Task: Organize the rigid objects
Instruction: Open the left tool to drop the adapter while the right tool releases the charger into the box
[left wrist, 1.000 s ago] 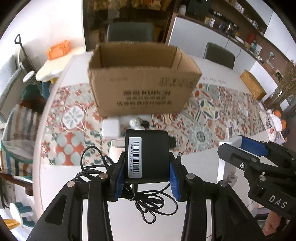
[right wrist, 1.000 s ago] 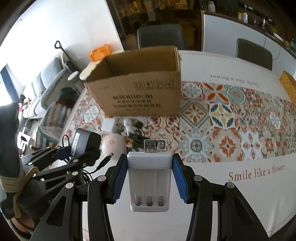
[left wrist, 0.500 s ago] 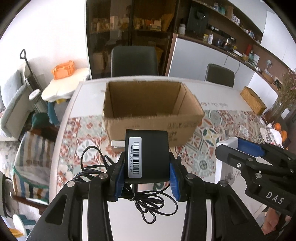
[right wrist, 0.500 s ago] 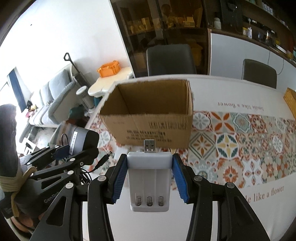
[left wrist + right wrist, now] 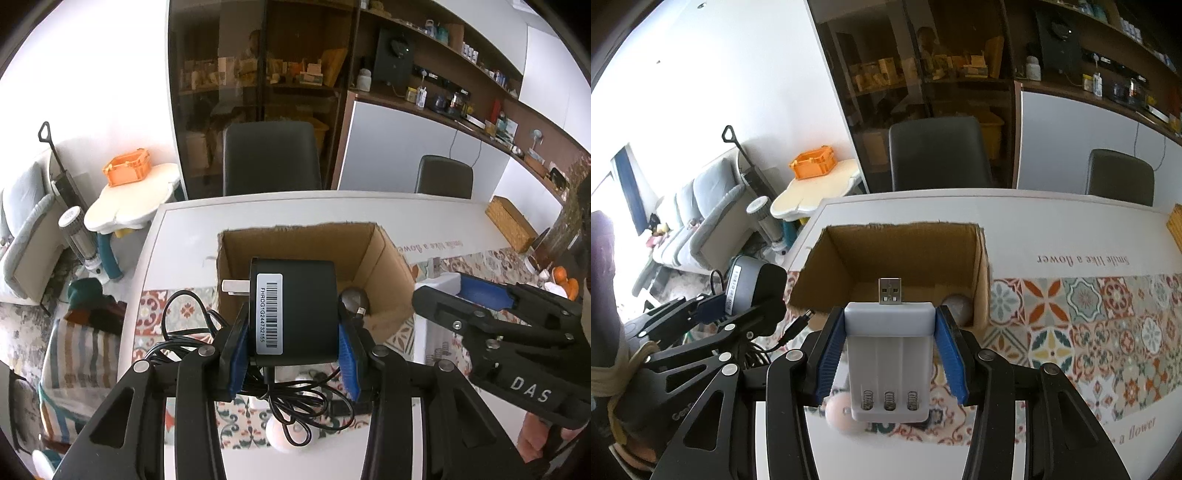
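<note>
My left gripper (image 5: 291,328) is shut on a black power adapter (image 5: 293,310) with a barcode label; its black cable (image 5: 295,398) hangs below. It hovers at the near rim of an open cardboard box (image 5: 388,266) on the table. My right gripper (image 5: 890,343) is shut on a white USB battery charger (image 5: 890,354), held above the box's (image 5: 916,254) near edge. A grey rounded object (image 5: 956,306) lies inside the box. The left gripper (image 5: 713,314) with the adapter also shows in the right wrist view, and the right gripper (image 5: 465,291) in the left wrist view.
A white table (image 5: 1052,210) carries a patterned tile runner (image 5: 1108,314). A pale round object (image 5: 842,413) and small items lie on the table below the grippers. Dark chairs (image 5: 271,158) stand behind the table. A woven basket (image 5: 509,225) sits at far right.
Both grippers have risen and moved forward with their objects; the box, first seen from the side, now shows its open inside below the adapter and charger.
</note>
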Tool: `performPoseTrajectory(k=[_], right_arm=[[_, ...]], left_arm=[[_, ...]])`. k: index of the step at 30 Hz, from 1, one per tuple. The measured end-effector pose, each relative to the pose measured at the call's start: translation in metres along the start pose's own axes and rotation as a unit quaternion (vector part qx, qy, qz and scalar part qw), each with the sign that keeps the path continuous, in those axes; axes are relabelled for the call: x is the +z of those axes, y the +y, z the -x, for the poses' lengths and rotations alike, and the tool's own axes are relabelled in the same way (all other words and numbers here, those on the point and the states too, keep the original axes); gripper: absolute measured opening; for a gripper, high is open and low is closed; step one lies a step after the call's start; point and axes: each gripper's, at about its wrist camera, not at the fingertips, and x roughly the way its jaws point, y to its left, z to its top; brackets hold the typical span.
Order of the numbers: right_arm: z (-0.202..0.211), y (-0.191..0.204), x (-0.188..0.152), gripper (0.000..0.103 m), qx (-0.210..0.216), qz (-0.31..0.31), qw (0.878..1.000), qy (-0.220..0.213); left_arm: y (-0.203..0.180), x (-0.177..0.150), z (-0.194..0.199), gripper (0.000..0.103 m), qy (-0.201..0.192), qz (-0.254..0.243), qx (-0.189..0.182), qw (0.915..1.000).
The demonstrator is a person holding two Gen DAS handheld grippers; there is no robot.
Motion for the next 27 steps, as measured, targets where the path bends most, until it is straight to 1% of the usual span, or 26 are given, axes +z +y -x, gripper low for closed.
performPoseTrajectory(k=[9,14,19,23,25,27], right_arm=[[-0.026,-0.007,0.037,0.048,-0.017,0.002,1.000,0.004],[-0.042,-0.014,0.051,0.048,-0.026,-0.001,1.000,0.014],[-0.057,-0.019,0.058,0.048,-0.037,0.002,0.999,0.027],[-0.067,-0.024,0.060,0.048,-0.044,-0.002,0.998,0.036],[-0.072,-0.025,0.062,0.048,-0.049,-0.002,0.998,0.040],[-0.076,-0.027,0.062,0.048,-0.052,-0.003,0.998,0.045]], left_arm=[[0.005,0.033,-0.027,0.041,0.013,-0.002,0.003,0.9999],[0.007,0.046,-0.050,0.041,0.036,-0.003,0.002,0.9994],[0.007,0.054,-0.072,0.041,0.056,-0.008,0.003,0.9984],[0.007,0.055,-0.094,0.041,0.085,-0.008,0.001,0.9963],[0.006,0.056,-0.099,0.042,0.085,-0.012,0.005,0.9963],[0.004,0.057,-0.103,0.045,0.088,-0.021,0.008,0.9959]])
